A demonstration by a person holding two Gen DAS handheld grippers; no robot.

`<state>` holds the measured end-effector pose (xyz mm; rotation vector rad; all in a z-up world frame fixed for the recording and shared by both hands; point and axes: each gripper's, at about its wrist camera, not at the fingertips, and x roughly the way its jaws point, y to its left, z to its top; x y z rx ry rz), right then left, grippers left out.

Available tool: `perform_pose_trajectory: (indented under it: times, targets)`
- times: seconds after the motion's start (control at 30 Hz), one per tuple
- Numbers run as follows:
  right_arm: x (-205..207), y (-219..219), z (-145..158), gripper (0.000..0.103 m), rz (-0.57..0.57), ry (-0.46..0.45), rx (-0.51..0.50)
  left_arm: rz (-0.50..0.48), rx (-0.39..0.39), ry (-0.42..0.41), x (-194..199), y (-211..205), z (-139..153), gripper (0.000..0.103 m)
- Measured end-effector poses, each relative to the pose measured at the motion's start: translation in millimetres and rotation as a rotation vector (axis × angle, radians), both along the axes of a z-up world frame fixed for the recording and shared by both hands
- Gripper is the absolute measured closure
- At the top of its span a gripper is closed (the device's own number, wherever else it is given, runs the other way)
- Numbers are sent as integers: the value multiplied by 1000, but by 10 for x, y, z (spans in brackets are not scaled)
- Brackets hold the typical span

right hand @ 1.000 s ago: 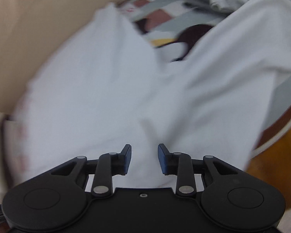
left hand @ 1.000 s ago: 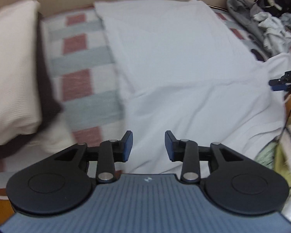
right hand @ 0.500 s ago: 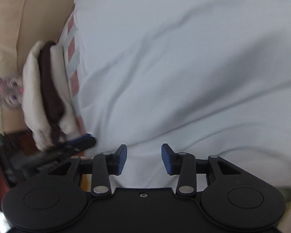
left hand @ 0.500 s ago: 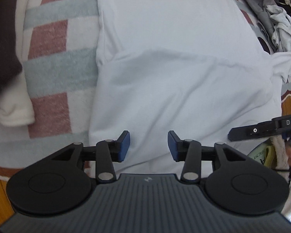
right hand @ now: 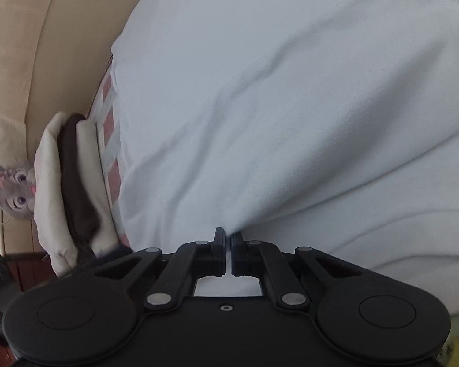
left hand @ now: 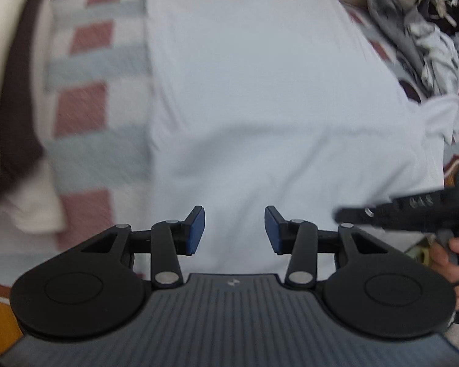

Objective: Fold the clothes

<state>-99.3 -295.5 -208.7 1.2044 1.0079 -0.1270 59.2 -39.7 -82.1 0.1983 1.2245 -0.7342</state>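
Shirt pale, softly creased, spread flat.

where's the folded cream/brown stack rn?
Cream-and-brown folded stack lies at the left wrist view's left edge, on the checked blanket, left of the white garment.

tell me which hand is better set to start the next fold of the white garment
Right, likely. The right gripper has just closed its jaws on the near edge of the white garment, which puckers toward it. The left gripper hangs open above the cloth, gripping nothing yet.
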Motion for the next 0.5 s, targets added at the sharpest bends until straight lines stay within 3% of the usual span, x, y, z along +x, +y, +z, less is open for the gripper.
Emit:
perform_pose_trajectory:
  times: [0.13,0.23,0.33,0.4,0.43,0.5]
  targets:
    - [-131,-34,109,98,30,28,-59,27,53,5,113,255,18,61]
    - [-99,-14,14,97,86,48,-78,64,92,54,79,429,-132,61]
    - [-104,-31,-26,97,96,54,-74,119,54,164,46,535,-296,61]
    - [-100,-27,-10,97,102,50,-83,156,7,219,19,612,-381,55]
    - [-96,-19,5,97,113,46,-96,175,-13,226,-1,631,-409,49]
    - [-83,-9,21,97,127,42,-115,215,-29,227,4,654,-440,48]
